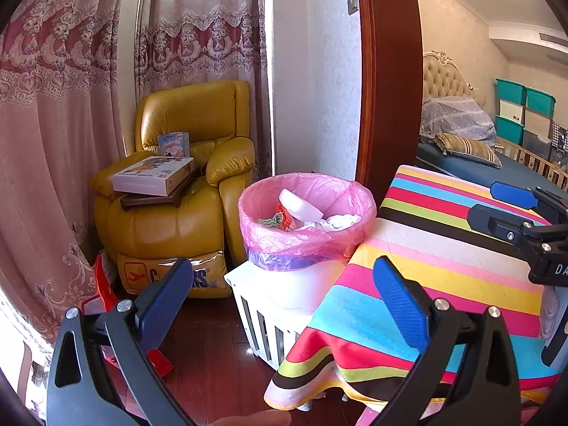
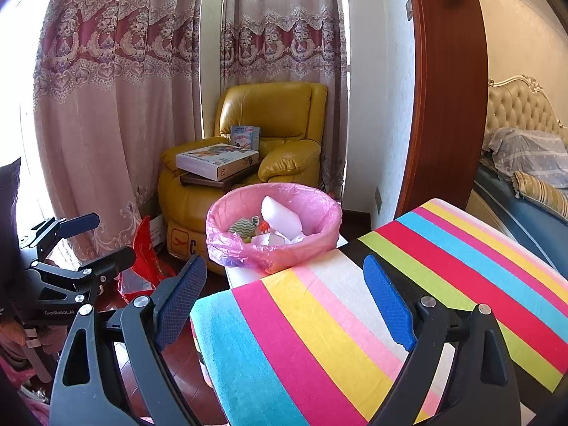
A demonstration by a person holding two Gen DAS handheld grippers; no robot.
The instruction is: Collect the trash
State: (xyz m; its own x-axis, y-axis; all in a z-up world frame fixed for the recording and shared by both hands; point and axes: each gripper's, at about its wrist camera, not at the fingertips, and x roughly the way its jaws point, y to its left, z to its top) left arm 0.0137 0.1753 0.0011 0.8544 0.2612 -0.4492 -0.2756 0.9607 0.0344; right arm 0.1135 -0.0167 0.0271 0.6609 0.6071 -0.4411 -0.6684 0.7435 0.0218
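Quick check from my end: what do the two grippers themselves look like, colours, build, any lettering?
Both match: the left gripper and right gripper have black skeletal frames with triangular cut-outs and silver pivot bolts, carrying blue textured finger pads. White lettering reading GenRoboAI shows on the left gripper's body in the right wrist view. No cables or sleeves are visible.

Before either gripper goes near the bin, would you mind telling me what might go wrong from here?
1. The pink-lined bin sits on a white slatted stand; a push on its rim might tip it.
2. The thin pink liner hangs loosely over the rim, so a fingertip could snag or tear it.
3. The striped cloth lies beside the bin; the open left gripper or right gripper could drag it.
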